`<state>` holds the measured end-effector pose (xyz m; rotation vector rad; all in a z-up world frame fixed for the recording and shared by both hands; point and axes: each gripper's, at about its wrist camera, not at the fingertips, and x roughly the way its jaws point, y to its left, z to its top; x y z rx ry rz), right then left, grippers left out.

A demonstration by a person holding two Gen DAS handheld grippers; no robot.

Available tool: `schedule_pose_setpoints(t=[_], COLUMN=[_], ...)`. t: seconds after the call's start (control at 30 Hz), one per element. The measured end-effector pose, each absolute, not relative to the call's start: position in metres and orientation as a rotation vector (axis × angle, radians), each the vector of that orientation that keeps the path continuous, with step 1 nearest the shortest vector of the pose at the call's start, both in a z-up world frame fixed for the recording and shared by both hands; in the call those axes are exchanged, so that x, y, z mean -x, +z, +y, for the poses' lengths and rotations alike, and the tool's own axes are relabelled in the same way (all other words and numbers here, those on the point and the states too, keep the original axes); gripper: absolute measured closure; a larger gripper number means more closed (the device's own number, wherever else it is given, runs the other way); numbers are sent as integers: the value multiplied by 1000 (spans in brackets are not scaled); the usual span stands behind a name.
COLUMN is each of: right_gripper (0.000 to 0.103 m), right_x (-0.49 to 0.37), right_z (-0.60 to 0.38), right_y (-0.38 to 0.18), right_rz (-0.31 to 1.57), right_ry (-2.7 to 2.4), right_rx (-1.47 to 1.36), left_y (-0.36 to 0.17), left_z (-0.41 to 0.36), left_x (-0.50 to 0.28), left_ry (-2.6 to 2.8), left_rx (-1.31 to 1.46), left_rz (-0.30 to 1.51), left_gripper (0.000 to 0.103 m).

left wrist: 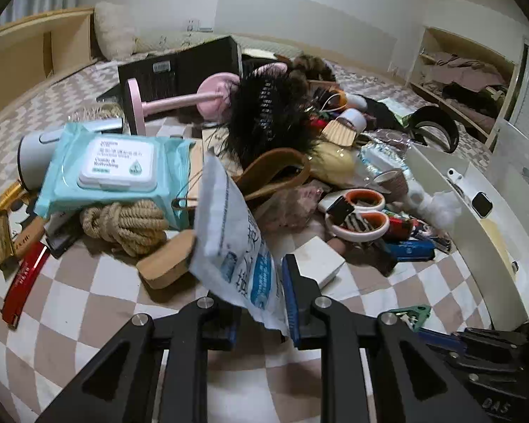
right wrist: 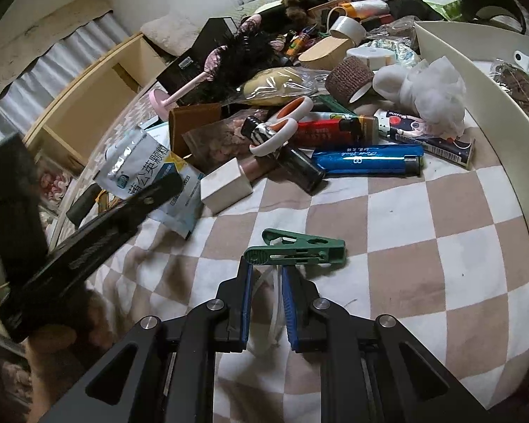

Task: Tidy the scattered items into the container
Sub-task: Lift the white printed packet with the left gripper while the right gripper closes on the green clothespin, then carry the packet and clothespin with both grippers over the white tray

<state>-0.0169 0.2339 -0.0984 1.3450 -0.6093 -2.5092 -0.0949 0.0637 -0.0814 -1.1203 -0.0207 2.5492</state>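
While the left gripper [left wrist: 261, 303] pinches a white-and-blue sachet [left wrist: 232, 243] above the checkered bed [right wrist: 423, 246], the right gripper [right wrist: 267, 289] stands parted, empty, behind a green clip [right wrist: 296, 248].

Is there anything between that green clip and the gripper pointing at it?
Nothing visible. The green clip lies alone on the checkered cloth, right at the tips of the right gripper, whose jaws stand slightly apart. The nearest clutter, a white box, sits beyond it.

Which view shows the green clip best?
The right wrist view: the green clip lies whole on the checkered cover, just ahead of the right claw. The left wrist view catches only part of it, near the white container.
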Motion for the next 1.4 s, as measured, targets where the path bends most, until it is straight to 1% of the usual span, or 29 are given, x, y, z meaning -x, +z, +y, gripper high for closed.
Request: schedule_pose_setpoints(t=[0.13,0.23,0.33,0.37,0.4,0.43,0.47,0.5,0.6,0.63,0.67,0.77,0.93,0.97,1.0,1.03,1.2,1.4], right_gripper=[87,86,84,79,64,53,34,27,27,27,27,27,28,37,48,50,50,50], right_x=[17,17,15,13,10,7,2,-3,-13,-10,-7,9,25,26,27,28,27,23], right_z=[233,231,232,232,232,232,231,230,229,231,233,240,235,234,233,233,230,232], right_y=[-97,-96,-96,-95,-93,-91,-86,-80,-68,-69,-72,-83,-88,-88,-89,-91,-92,-89], right_rz=[-593,-588,-606,-610,-610,-608,-586,-560,-449,-439,-438,-510,-478,-478,-475,-469,-433,-495], right_ry=[-2513,-2521,-2517,-2513,-2512,-2511,-2521,-2533,-2612,-2626,-2633,-2598,-2606,-2606,-2607,-2611,-2624,-2595], right_rx=[-1347,-1361,-1368,-1370,-1366,-1362,-1346,-1327,-1283,-1295,-1312,-1363,-1371,-1369,-1372,-1378,-1373,-1350], left_y=[-80,-79,-78,-78,-78,-78,-78,-78,-79,-78,-78,-77,-74,-74,-74,-74,-74,-70], left_z=[61,60,58,58,57,57,57,56,56,57,57,58,55,55,55,55,55,52], left_x=[93,91,91,91,91,92,92,93,95,95,94,93,93,93,93,94,93,89], left_ry=[2546,2546,2548,2549,2549,2548,2547,2545,2541,2542,2542,2545,2551,2550,2551,2552,2553,2552], left_rx=[1119,1113,1114,1116,1119,1121,1123,1125,1131,1129,1128,1120,1113,1112,1115,1118,1126,1122], left_rz=[-38,-45,-49,-52,-55,-60,-65,-70,-85,-82,-79,-76,-82,-85,-87,-86,-83,-85], left_gripper=[87,87,88,88,88,88,88,88,88,88,88,89,90,90,90,90,90,90])
